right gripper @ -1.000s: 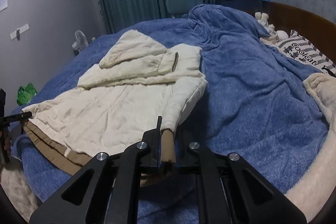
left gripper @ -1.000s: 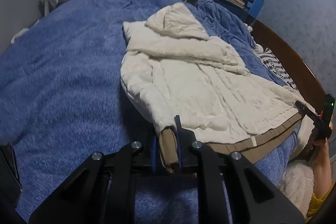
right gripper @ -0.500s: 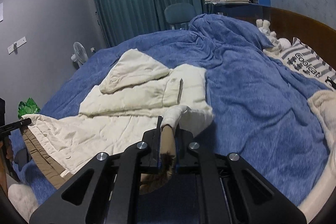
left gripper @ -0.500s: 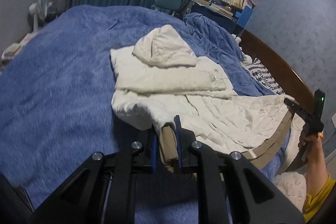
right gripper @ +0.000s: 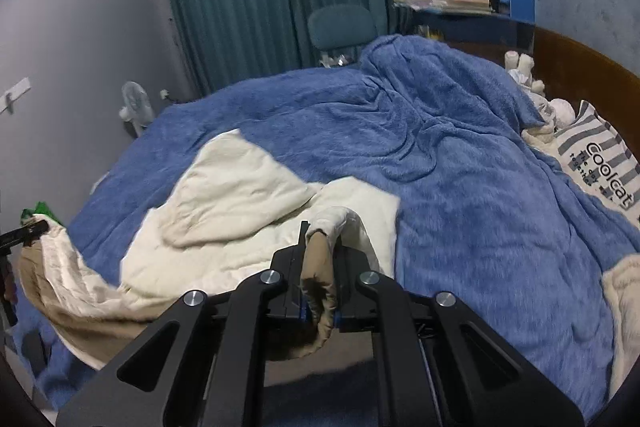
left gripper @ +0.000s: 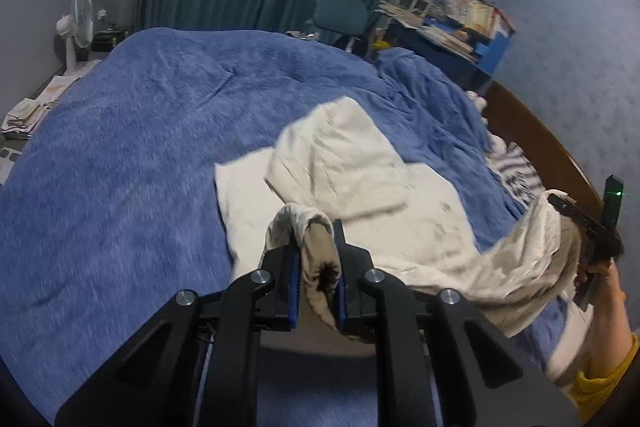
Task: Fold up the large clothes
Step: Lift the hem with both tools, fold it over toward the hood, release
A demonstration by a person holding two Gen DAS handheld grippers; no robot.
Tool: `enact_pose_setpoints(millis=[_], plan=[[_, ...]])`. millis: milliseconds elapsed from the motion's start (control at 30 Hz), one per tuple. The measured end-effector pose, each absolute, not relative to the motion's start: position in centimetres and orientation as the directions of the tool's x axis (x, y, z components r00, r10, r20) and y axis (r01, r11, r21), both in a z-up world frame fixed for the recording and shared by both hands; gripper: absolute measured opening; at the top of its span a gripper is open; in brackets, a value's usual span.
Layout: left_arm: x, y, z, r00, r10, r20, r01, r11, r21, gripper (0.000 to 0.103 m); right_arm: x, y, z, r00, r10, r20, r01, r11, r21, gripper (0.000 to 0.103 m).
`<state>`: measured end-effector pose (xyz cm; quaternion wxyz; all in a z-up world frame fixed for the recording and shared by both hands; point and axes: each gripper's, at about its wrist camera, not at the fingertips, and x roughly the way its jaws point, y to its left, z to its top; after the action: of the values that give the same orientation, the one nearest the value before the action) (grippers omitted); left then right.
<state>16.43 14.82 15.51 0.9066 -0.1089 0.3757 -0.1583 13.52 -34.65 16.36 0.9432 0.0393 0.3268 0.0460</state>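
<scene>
On the bed (left gripper: 120, 155), across its blue blanket: one cream padded jacket (left gripper: 340, 163), hooded, tan-lined. Sleeves already lie folded across the chest and the hood (right gripper: 236, 179) rests flat on top, so your side folds look done. The lengthwise fold is under way; the hem hangs lifted between your two hands, its tan lining showing beneath. Left to do, as I judge it: lay the hem down near the hood, smooth it, perhaps fold once more.

Your left claw (left gripper: 316, 267): jaws nearly shut, clamped on one hem corner, fabric bunched between the pads. Your right claw (right gripper: 318, 267): likewise pinched shut on the opposite hem corner. Both claws point forward and slant downward toward the hood, held level with each other and well apart, the hem sagging between them.
</scene>
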Motion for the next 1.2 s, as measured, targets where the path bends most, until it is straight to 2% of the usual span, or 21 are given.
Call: enact_pose_setpoints(millis=[167, 433, 533, 733, 767, 833, 867, 900, 933, 967, 1067, 1167, 1200], plan=[[23.5, 14.4, 14.5, 0.673, -0.303, -0.675, 0.142, 0.948, -0.285, 0.011, 22.1, -35.7, 15.4, 0.741, 0.058, -0.669, 0.006, 0.996, 0.092, 0.008], [34.4, 13.1, 8.9, 0.598, -0.235, -0.767, 0.062, 0.967, -0.248, 0.011, 30.6, -36.4, 8.3, 0.698, -0.004, -0.716, 0.122, 0.986, 0.113, 0.01], [36.5, 12.7, 6.0, 0.573, -0.2, -0.795, 0.031, 0.975, -0.222, 0.014, 32.8, -36.3, 5.6, 0.676, -0.026, -0.736, 0.157, 0.981, 0.11, 0.01], [38.6, 13.4, 1.9, 0.538, -0.203, -0.818, -0.032, 0.965, -0.26, 0.015, 35.2, -36.2, 1.7, 0.641, -0.044, -0.767, 0.202, 0.973, 0.113, 0.012], [38.7, 13.4, 1.6, 0.53, -0.208, -0.822, -0.036, 0.963, -0.267, 0.016, 35.4, -36.2, 1.1, 0.631, -0.038, -0.775, 0.207, 0.971, 0.121, 0.014], [38.5, 13.3, 1.5, 0.519, -0.205, -0.83, -0.042, 0.964, -0.264, 0.019, 35.3, -36.1, 0.6, 0.62, -0.019, -0.785, 0.204, 0.969, 0.137, 0.028], [38.1, 13.3, 1.8, 0.521, -0.21, -0.827, -0.04, 0.962, -0.27, 0.026, 35.1, -36.1, 0.6, 0.621, -0.002, -0.784, 0.199, 0.968, 0.155, 0.034], [37.9, 13.3, 2.1, 0.528, -0.216, -0.821, -0.038, 0.96, -0.277, 0.046, 34.8, -36.1, 0.8, 0.629, 0.016, -0.778, 0.193, 0.965, 0.176, 0.053], [37.2, 13.5, 2.9, 0.55, -0.214, -0.807, -0.04, 0.959, -0.281, 0.06, 34.3, -36.1, 1.3, 0.642, 0.032, -0.766, 0.186, 0.963, 0.196, 0.071], [36.5, 13.6, 3.7, 0.578, -0.212, -0.788, -0.041, 0.957, -0.287, 0.079, 33.5, -35.9, 2.2, 0.658, 0.031, -0.753, 0.182, 0.963, 0.198, 0.075], [33.2, 13.9, 6.1, 0.646, -0.267, -0.715, 0.004, 0.938, -0.346, 0.092, 31.0, -34.9, 4.0, 0.681, 0.068, -0.729, 0.119, 0.972, 0.201, 0.08], [29.2, 12.8, 6.5, 0.658, -0.297, -0.692, 0.06, 0.937, -0.344, 0.094, 26.8, -33.0, 5.5, 0.707, 0.103, -0.7, 0.032, 0.984, 0.177, 0.083], [27.3, 11.7, 6.1, 0.653, -0.291, -0.7, 0.093, 0.947, -0.307, 0.094, 25.5, -32.2, 5.6, 0.709, 0.112, -0.697, 0.004, 0.987, 0.163, 0.087]])
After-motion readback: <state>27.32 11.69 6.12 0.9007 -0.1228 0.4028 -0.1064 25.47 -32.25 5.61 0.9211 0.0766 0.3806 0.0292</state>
